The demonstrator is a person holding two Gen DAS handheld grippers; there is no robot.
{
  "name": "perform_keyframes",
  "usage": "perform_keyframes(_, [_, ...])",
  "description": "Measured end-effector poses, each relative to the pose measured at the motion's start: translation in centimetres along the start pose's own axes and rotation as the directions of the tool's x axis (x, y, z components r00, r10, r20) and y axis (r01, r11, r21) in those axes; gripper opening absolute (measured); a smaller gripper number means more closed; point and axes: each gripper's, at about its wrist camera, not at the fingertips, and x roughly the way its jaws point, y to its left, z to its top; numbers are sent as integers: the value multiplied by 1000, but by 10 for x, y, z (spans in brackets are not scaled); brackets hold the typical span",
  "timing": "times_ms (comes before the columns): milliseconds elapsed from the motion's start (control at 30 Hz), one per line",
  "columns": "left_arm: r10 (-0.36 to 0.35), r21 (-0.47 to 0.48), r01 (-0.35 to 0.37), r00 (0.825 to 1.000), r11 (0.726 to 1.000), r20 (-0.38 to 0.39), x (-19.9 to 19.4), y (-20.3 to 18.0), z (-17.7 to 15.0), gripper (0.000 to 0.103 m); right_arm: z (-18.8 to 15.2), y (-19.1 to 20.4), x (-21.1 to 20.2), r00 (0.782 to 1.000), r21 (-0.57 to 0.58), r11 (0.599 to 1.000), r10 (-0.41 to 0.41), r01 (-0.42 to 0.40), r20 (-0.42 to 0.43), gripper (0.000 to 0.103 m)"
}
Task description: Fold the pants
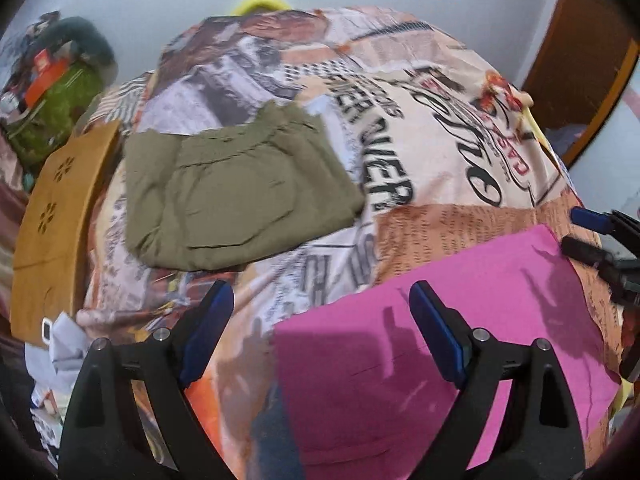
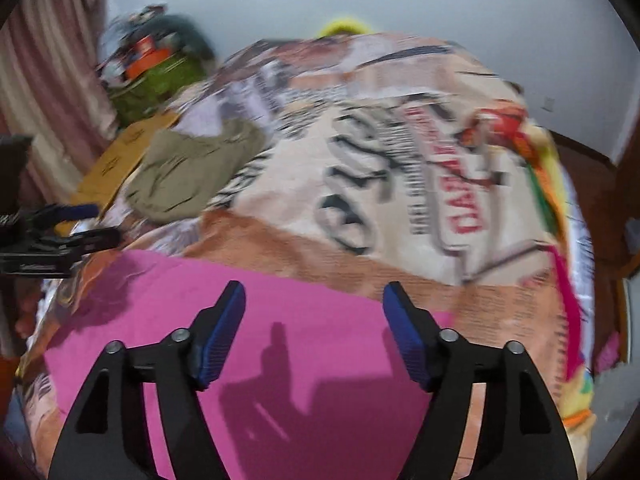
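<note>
Pink pants [image 1: 440,344] lie flat and folded on a bed with a printed cover [image 1: 400,128]; in the right wrist view the same pink pants [image 2: 304,320] fill the near foreground. My left gripper [image 1: 322,294] hangs open above the pants' left edge, nothing between its blue pads. My right gripper [image 2: 314,296] is open above the pink cloth, its pads clear of it. Each gripper shows at the edge of the other's view: the right gripper [image 1: 576,228], the left gripper [image 2: 100,224]. A folded olive garment [image 1: 236,196] lies farther back on the left.
A mustard-yellow cloth [image 1: 52,232] lies at the bed's left edge. A green bag with clutter [image 1: 56,108] stands back left, beside a curtain [image 2: 44,80]. A wooden door frame [image 1: 580,60] is at the right. A yellow object [image 1: 260,2] peeks over the bed's far edge.
</note>
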Motion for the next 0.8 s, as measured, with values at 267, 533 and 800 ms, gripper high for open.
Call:
perform_keyframes(267, [-6,78,14,994,997,-109,38,-27,-8,90,-7,30,59,979,-58,994,81,-93,-190,70])
perform_keyframes(533, [-22,38,29,988,999,-153,48,-19,-17,94,-18,21,62,965,-16,993,114,-121,-238,83])
perform_keyframes(800, [37,83,-28,993,996,-110,23,-28,-31,94,-40,22,39,965,-26,996,81,-91,-250,86])
